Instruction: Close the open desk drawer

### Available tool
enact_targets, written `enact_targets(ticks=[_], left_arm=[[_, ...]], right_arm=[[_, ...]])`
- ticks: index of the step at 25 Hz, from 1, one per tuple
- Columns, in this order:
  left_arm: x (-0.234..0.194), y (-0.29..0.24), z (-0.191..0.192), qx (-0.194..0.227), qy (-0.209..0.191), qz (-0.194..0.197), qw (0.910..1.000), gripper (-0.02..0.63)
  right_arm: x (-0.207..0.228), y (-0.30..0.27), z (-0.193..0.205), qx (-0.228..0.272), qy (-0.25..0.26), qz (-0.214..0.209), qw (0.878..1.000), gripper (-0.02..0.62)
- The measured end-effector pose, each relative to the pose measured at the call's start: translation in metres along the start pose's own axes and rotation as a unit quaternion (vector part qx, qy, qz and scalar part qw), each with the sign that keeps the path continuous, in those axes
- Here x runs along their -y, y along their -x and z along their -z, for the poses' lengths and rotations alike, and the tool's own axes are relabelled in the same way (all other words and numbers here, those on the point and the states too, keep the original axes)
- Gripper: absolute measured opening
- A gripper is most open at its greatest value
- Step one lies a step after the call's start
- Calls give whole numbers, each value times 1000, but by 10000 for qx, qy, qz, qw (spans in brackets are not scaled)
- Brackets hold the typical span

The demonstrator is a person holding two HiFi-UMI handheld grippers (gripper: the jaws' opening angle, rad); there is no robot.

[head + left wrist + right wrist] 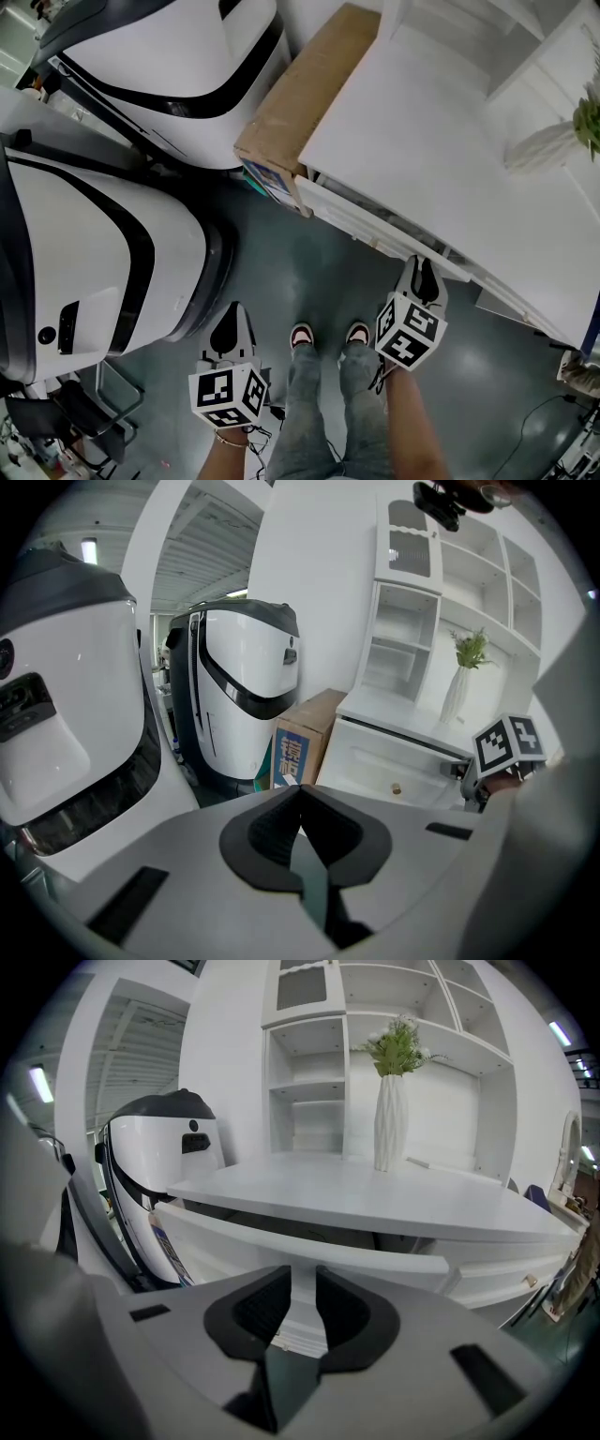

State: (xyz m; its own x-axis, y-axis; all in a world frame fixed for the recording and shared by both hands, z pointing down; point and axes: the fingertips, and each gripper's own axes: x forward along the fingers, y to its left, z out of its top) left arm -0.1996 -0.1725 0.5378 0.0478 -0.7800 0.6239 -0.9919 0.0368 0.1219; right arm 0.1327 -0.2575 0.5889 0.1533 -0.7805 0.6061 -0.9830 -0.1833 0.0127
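Lab or test hall, not home. White tabletop (422,141) and open shelf unit (319,1082) standing as staged room corner, vase (391,1121) holding green sprigs on top. Bulky white machine housings (103,272) with black bands crowding space right alongside. Printed cardboard box (300,98) standing against tabletop's end. Glossy grey floor (309,272) spreading underfoot. Strip light (90,549) glowing in background, ribbed metal ceiling (202,560) running overhead, giving industrial look.

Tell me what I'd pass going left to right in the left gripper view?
First the big white machine → second white machine → cardboard box → open drawer → right gripper.
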Motion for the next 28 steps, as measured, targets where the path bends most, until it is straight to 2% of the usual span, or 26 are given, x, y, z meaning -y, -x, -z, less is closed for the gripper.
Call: enact_targets(ticks=[28], left_arm=[[9, 12, -11, 128, 95, -293, 9994, 14]], right_arm=[[6, -20, -14, 47, 111, -124, 9999, 86]])
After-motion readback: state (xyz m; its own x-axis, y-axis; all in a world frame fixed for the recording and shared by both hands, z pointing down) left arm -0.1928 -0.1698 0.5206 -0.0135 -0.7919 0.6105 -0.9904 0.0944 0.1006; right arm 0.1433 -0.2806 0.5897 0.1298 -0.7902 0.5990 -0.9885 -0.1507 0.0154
